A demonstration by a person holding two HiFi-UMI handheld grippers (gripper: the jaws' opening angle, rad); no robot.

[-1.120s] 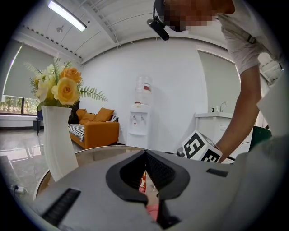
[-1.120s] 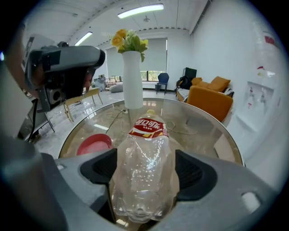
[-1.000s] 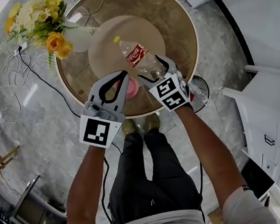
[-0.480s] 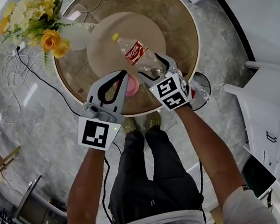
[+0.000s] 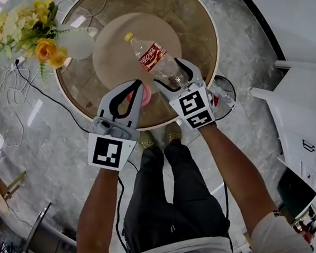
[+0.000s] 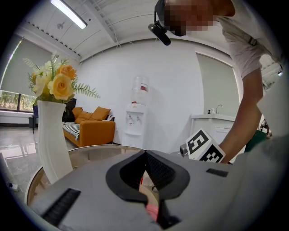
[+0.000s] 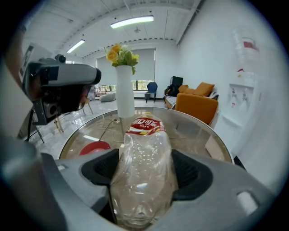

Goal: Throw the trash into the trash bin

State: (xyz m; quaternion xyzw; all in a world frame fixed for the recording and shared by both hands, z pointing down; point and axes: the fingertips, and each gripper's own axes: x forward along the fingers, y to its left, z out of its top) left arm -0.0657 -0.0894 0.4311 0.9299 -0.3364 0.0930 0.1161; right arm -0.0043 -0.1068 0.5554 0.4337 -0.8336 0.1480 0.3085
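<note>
Left tool (image 6: 145,152) low over a round surface (image 6: 92,154), its jaw tips meeting.
Behind the closed tips the black pads leave a narrow gap, and something pink (image 6: 153,210) shows through it, too little to identify. A tall white vase (image 6: 52,135) of yellow and cream flowers (image 6: 55,83) stands upright at the surface's left edge. Past the far edge are an orange sofa (image 6: 92,128) and a water dispenser (image 6: 137,116) against the white wall. At right, a marker cube (image 6: 203,146) sits below a person's bare arm (image 6: 247,119).

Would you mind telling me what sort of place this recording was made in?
Probably an office lounge or break area: an orange sofa, a water dispenser, and a round table with a vase of flowers.
</note>
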